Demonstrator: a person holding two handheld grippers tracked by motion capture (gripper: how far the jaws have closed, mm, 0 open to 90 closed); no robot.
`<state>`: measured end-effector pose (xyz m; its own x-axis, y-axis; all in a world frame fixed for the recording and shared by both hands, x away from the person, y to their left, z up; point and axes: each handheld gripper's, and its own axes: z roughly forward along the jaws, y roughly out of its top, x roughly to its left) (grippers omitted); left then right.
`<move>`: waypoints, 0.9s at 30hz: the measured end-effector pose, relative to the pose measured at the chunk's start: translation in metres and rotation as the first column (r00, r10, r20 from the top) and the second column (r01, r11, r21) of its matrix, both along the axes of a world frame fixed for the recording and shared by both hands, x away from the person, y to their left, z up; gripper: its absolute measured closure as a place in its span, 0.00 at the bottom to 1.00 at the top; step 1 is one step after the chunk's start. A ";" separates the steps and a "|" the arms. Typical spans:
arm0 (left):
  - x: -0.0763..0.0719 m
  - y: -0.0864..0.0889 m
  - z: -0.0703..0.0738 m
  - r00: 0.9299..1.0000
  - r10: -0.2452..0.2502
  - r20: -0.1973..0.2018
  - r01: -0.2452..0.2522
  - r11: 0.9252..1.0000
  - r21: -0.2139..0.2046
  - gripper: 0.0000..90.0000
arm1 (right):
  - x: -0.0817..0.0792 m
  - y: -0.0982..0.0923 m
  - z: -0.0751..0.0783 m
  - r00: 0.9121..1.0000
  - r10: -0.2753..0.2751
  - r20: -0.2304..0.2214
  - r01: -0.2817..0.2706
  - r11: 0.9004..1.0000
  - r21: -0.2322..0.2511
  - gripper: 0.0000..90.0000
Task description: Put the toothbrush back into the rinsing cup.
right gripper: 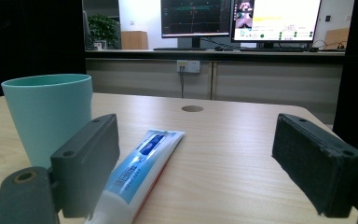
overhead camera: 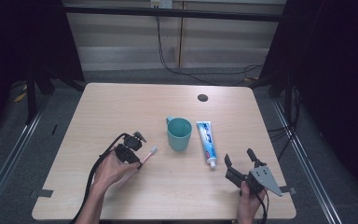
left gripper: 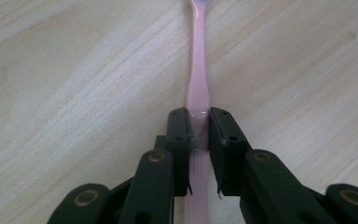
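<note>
A pink toothbrush point(overhead camera: 148, 155) lies on the wooden table point(overhead camera: 121, 107), left of a teal cup point(overhead camera: 179, 133). My left gripper point(overhead camera: 137, 158) is shut on its handle; in the left gripper view both pads pinch the pink toothbrush point(left gripper: 197, 84), whose head runs off the top edge. A white and blue toothpaste tube point(overhead camera: 207, 143) lies right of the cup. My right gripper point(overhead camera: 239, 161) rests at the front right with its jaws wide apart and nothing between them. From the right gripper point(right gripper: 196, 163) I see the toothpaste tube point(right gripper: 137, 172) and the cup point(right gripper: 46, 116) ahead.
A round dark hole point(overhead camera: 203, 97) marks the table's far side. Cables point(overhead camera: 168, 51) hang beyond the far edge. Monitors point(right gripper: 242, 21) stand on a counter in the background of the right gripper view.
</note>
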<state>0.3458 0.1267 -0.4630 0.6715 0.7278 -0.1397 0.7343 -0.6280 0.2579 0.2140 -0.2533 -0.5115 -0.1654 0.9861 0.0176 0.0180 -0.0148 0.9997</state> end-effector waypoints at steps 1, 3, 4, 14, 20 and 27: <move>0.000 0.001 0.000 1.000 -0.003 -0.003 0.003 1.000 -0.002 0.88 | 0.000 0.000 0.000 1.000 0.000 0.000 0.000 1.000 0.000 0.16; 0.000 0.002 0.002 1.000 0.003 0.013 -0.003 1.000 -0.009 0.88 | 0.000 0.000 0.000 1.000 0.000 0.002 0.000 1.000 0.000 0.16; 0.000 0.003 0.003 1.000 0.003 0.013 -0.003 1.000 -0.023 0.88 | 0.000 0.000 0.000 1.000 0.000 0.002 0.000 1.000 -0.001 0.16; -0.003 0.016 0.017 0.999 0.027 0.038 -0.021 0.990 -0.139 0.88 | 0.000 0.000 0.000 1.000 0.000 0.003 0.000 1.000 -0.001 0.16; -0.004 0.022 0.021 0.996 0.052 0.075 -0.037 0.981 -0.190 0.88 | 0.000 0.000 0.000 1.000 0.000 0.002 0.000 1.000 -0.001 0.16; -0.006 0.025 0.026 0.991 0.063 0.122 -0.032 0.970 -0.241 0.88 | 0.000 0.000 0.000 1.000 0.000 0.002 0.000 1.000 -0.001 0.16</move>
<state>0.3398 0.1518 -0.4375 0.6604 0.7154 -0.2284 0.7132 -0.5022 0.4891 0.2138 -0.2533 -0.5115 -0.1653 0.9861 0.0163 0.0164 -0.0138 0.9998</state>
